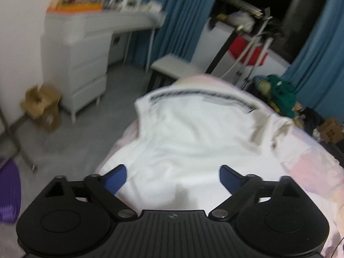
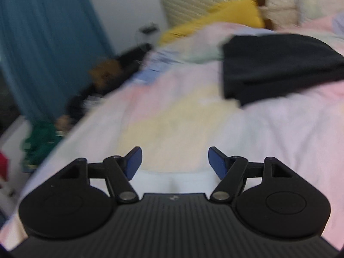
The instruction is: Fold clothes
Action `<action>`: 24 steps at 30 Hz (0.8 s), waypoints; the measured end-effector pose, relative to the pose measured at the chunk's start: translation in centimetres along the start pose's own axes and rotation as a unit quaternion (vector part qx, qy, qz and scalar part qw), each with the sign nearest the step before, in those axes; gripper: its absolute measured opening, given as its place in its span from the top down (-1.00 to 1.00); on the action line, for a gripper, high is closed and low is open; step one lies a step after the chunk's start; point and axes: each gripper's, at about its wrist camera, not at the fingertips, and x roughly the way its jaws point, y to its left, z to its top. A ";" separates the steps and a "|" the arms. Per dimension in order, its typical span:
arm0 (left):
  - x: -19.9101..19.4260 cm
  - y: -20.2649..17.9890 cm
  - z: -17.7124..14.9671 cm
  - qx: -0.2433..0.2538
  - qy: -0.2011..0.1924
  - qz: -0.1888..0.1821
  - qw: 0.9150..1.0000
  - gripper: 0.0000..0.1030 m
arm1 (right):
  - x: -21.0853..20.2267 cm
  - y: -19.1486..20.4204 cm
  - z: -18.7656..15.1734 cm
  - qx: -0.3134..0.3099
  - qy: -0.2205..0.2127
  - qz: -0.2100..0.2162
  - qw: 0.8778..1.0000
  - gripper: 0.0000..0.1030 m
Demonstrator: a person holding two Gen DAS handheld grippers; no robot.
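A white garment (image 1: 193,133) with a dark striped band at its far end lies spread on the pastel bedcover (image 1: 311,165). My left gripper (image 1: 173,179) is open and empty, just above the garment's near edge. My right gripper (image 2: 174,161) is open and empty above the bedcover (image 2: 172,118), with a strip of the white garment (image 2: 172,177) just under it. A black garment (image 2: 277,64) lies folded farther up the bed on the right. Both views are blurred.
A white drawer unit (image 1: 81,64), a cardboard box (image 1: 40,105) and a small bench (image 1: 172,66) stand on the grey floor to the left. Blue curtains (image 1: 178,15) and a cluttered rack stand behind. A yellow pillow (image 2: 225,17) lies at the headboard. Green items (image 2: 40,142) lie beside the bed.
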 end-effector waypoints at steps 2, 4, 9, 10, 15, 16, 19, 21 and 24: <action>0.2 -2.1 0.1 0.005 -0.012 -0.018 1.000 -0.86 | -1.8 2.2 -0.2 -0.022 0.004 0.049 0.999 -0.39; 0.9 -4.4 0.1 0.004 -0.011 -0.043 0.999 -0.86 | -3.7 4.6 -1.0 -0.053 0.014 0.099 0.994 -0.38; 5.2 -11.0 -0.7 0.008 0.036 -0.100 0.994 -0.86 | -6.8 8.8 -4.2 -0.096 0.062 0.203 0.972 -0.36; 6.2 -12.3 -0.9 0.009 0.043 -0.111 0.993 -0.86 | -7.0 9.1 -4.8 -0.101 0.075 0.212 0.969 -0.36; 12.1 -17.1 -2.1 -0.010 0.079 -0.151 0.985 -0.86 | -7.0 10.8 -7.0 -0.147 0.112 0.232 0.955 -0.37; 13.3 -18.0 -2.4 -0.016 0.087 -0.158 0.983 -0.86 | -6.8 11.0 -7.2 -0.151 0.115 0.233 0.954 -0.37; 17.6 -19.5 -2.9 -0.049 0.108 -0.165 0.979 -0.86 | -6.5 11.1 -7.8 -0.149 0.126 0.233 0.953 -0.37; 20.3 -20.2 -3.0 -0.064 0.115 -0.164 0.978 -0.85 | -6.2 11.1 -8.1 -0.148 0.134 0.233 0.952 -0.37; 23.4 -21.0 -3.4 -0.078 0.110 -0.171 0.976 -0.86 | -5.9 11.2 -8.7 -0.147 0.146 0.233 0.950 -0.37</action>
